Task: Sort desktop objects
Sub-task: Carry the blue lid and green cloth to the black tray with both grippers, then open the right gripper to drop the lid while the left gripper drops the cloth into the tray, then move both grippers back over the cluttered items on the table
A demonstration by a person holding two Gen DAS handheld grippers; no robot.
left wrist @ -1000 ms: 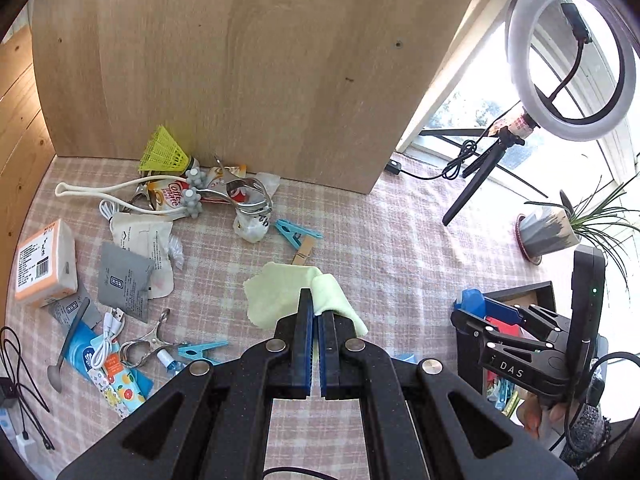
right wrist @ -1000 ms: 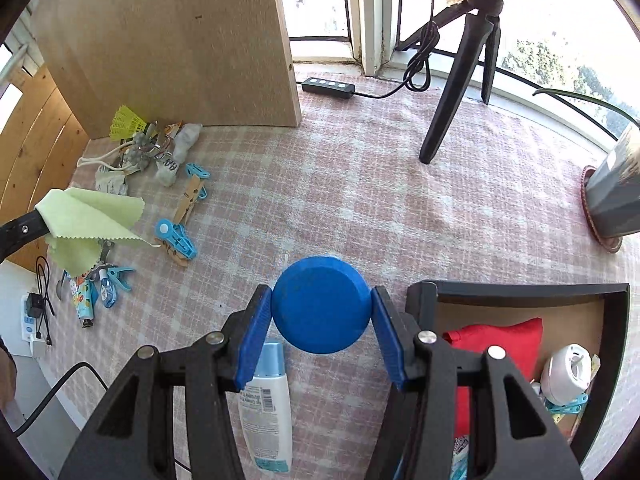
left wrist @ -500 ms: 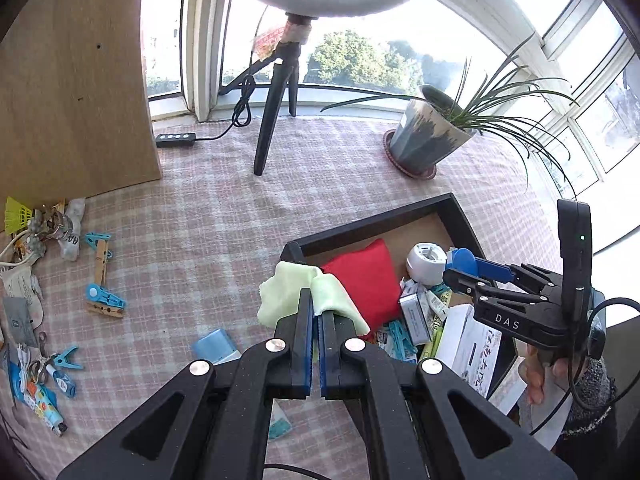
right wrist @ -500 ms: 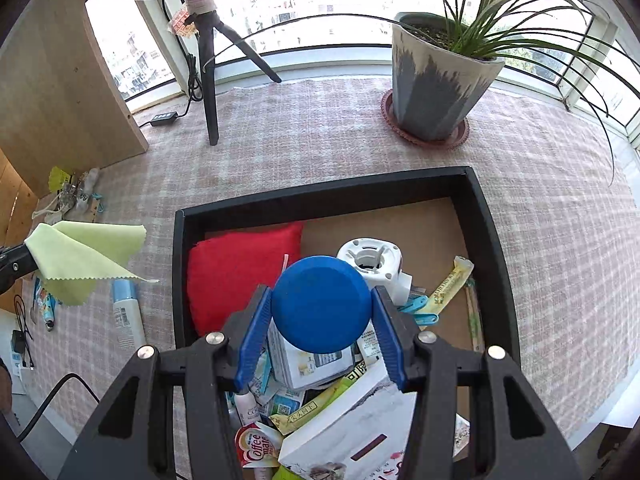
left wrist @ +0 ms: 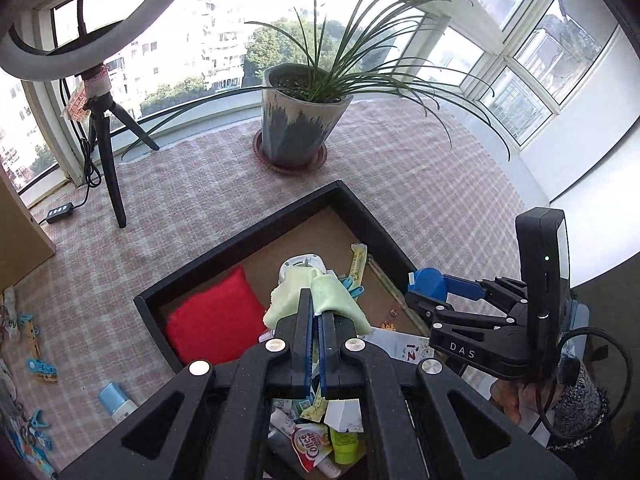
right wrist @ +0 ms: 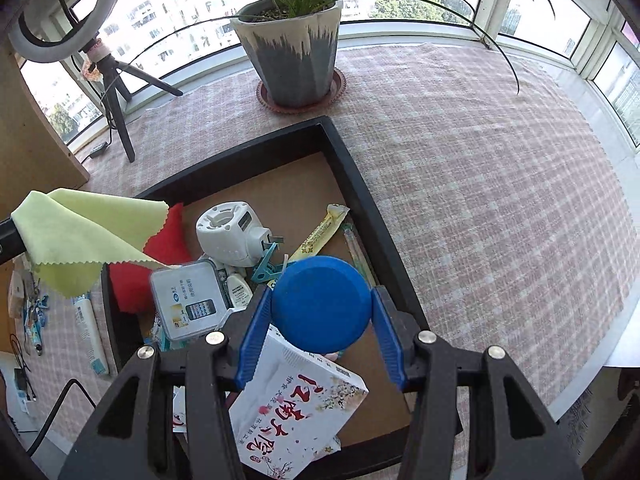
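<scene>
Both claws over black tray (right wrist: 352, 176) on checked desk (right wrist: 480, 168).

Left claw (left wrist: 316, 312): jaws pinched tight on pale green cloth (left wrist: 320, 292); cloth bunched over the fingertips, hanging above the tray's left half in the right wrist view (right wrist: 88, 236). Corner of cloth just over red cushion (left wrist: 212, 320).

Right claw (right wrist: 322, 312): jaws set wide, clamped on blue round lid-like object (right wrist: 322, 308), pads pressing either side. Seen from left wrist view at tray's right rim (left wrist: 430, 284), held by a hand (left wrist: 516, 396) low at right.

Tray contents: red cushion at left, white round device (right wrist: 232, 232) mid, yellow sachet stick (right wrist: 320, 232) toward right wall, teal clip (right wrist: 266, 268), small white-lidded case with phone picture (right wrist: 188, 300), white box with red characters (right wrist: 300, 404) at near edge, coffee creamer pod (left wrist: 310, 444), small tubes and packets, tangled, not all legible.

Outside tray, on desk: white bottle with blue cap (left wrist: 116, 400) just beside left wall; blue clips (left wrist: 40, 368) and mixed clutter further left, partly cut by frame edge.

Beyond tray: potted plant (right wrist: 292, 44) on saucer, ring light on tripod (left wrist: 104, 136) at left, wooden panel (right wrist: 36, 148) at far left.
</scene>
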